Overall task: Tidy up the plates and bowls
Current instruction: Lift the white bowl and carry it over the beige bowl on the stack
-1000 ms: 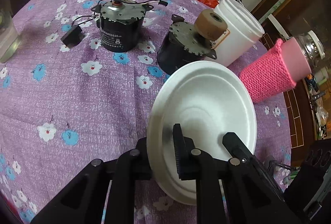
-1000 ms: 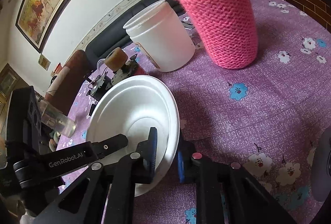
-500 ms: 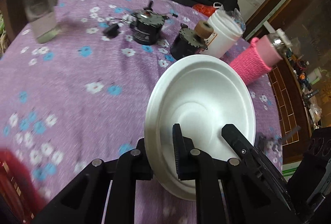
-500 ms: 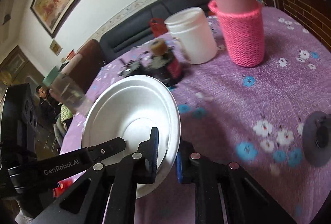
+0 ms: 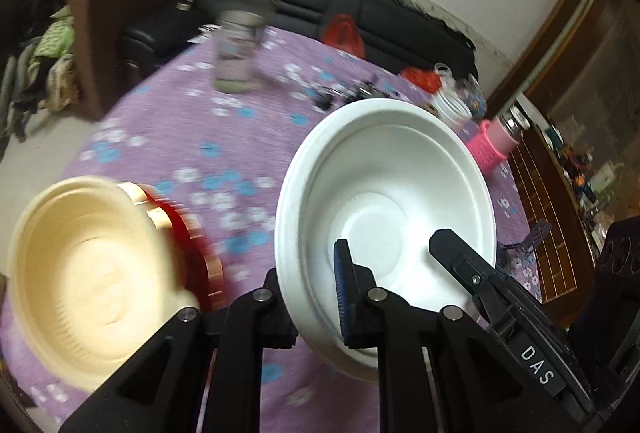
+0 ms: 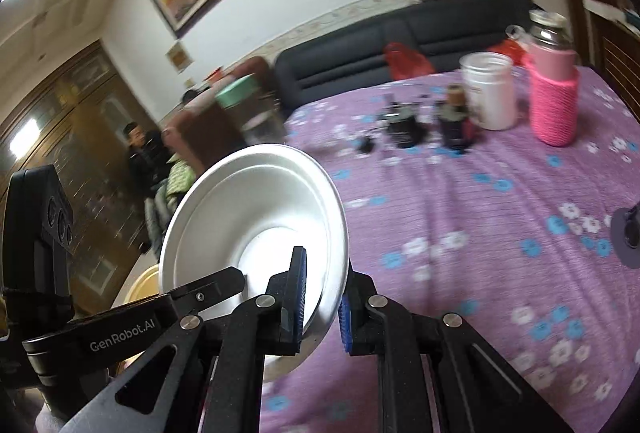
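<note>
Both grippers, left gripper (image 5: pixel 316 293) and right gripper (image 6: pixel 322 299), clamp opposite rims of the white bowl (image 5: pixel 384 209), tilted above the table (image 5: pixel 192 137), likely to stack into the cream bowl (image 5: pixel 88 273) at the near left edge.

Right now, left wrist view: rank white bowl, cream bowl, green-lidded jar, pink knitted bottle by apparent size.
1. white bowl, though it is nearest the camera
2. cream bowl, close behind and blurred
3. green-lidded jar
4. pink knitted bottle, farthest, so it looks smallest
</note>
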`<state>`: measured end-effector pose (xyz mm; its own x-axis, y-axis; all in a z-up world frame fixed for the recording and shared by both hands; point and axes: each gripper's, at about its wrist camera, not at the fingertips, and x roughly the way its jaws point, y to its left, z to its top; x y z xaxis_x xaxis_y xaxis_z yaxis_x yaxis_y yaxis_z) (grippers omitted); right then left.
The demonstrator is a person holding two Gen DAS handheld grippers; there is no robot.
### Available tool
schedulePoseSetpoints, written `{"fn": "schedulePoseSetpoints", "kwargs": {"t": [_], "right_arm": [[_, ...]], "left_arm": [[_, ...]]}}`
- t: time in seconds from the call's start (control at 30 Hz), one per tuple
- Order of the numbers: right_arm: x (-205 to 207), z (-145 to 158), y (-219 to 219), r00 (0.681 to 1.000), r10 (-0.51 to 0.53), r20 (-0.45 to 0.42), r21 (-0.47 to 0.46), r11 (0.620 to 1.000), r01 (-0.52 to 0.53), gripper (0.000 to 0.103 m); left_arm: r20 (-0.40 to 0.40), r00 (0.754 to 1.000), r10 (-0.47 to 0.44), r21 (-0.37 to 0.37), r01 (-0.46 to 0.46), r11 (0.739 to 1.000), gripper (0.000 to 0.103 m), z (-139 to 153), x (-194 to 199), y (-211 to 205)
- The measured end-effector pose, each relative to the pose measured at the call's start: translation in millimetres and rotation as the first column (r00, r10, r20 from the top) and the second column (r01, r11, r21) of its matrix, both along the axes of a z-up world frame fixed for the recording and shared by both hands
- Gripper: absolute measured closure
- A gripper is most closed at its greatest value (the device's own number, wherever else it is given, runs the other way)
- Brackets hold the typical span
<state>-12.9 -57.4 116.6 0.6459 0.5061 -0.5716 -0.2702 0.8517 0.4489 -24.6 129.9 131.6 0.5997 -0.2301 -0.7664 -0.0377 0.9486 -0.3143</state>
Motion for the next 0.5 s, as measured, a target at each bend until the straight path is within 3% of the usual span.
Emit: {"fn": "schedulePoseSetpoints", "kwargs": {"t": [0.23, 0.5], "right_arm": [[-20, 7, 83, 0.991, 0.133, 0.007, -0.025, 0.991, -0.133, 0.087], [-19, -15, 151, 0.97, 0.235, -0.065, -0.039, 0.971, -0.237, 0.087]], "left_arm": [[0.013, 0.992, 0.125, 0.004, -0.125, 0.992, 0.089, 5, -41, 75], [-0.016, 0.971, 0.237, -0.001, -0.237, 0.972, 0.089, -14, -59, 143]]}}
